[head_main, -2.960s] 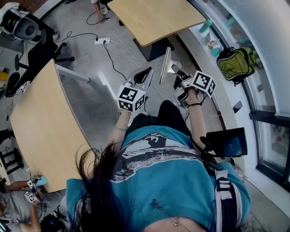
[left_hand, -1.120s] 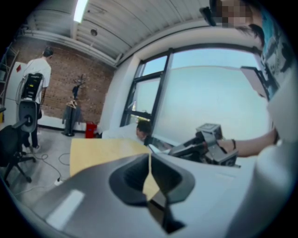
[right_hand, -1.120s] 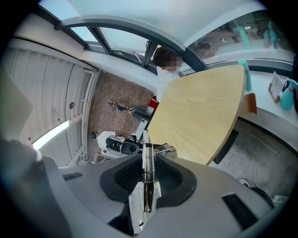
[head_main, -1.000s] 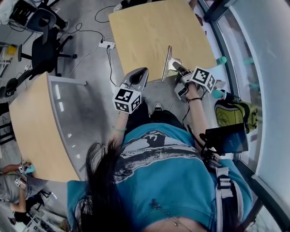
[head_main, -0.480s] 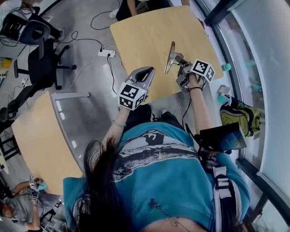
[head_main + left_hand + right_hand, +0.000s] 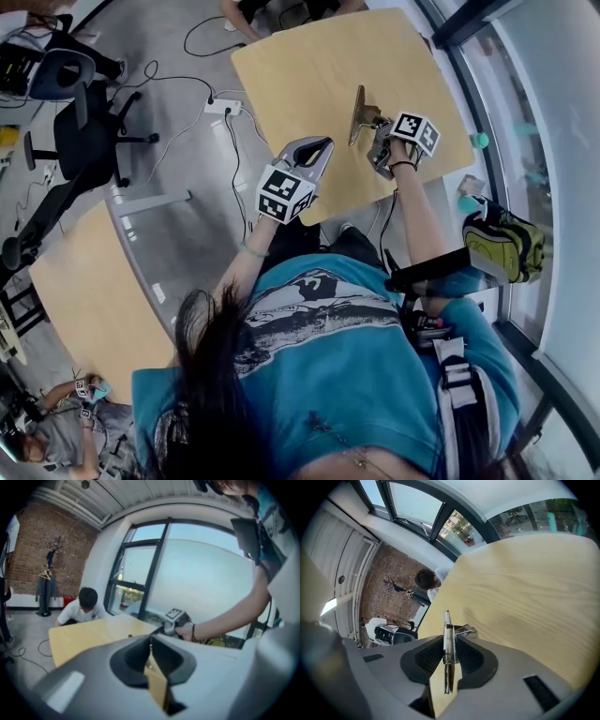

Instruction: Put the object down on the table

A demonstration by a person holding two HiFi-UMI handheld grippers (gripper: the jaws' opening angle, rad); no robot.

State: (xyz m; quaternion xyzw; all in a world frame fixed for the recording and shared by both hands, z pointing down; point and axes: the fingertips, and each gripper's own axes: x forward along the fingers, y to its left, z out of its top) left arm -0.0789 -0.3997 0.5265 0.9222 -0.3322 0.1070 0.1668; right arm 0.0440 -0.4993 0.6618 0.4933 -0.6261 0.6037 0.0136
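The right tool [image 6: 375, 128] is clamped on a clipboard's [image 6: 357, 113] thin edge, holding it upright above the wooden surface [image 6: 305, 66], probably so it can be lowered flat. The left tool [image 6: 314, 152], jaws together and empty, waits near the surface's edge.

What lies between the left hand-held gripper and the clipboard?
Only bare table, as the head view shows: nothing stands between the left hand-held gripper and the clipboard.
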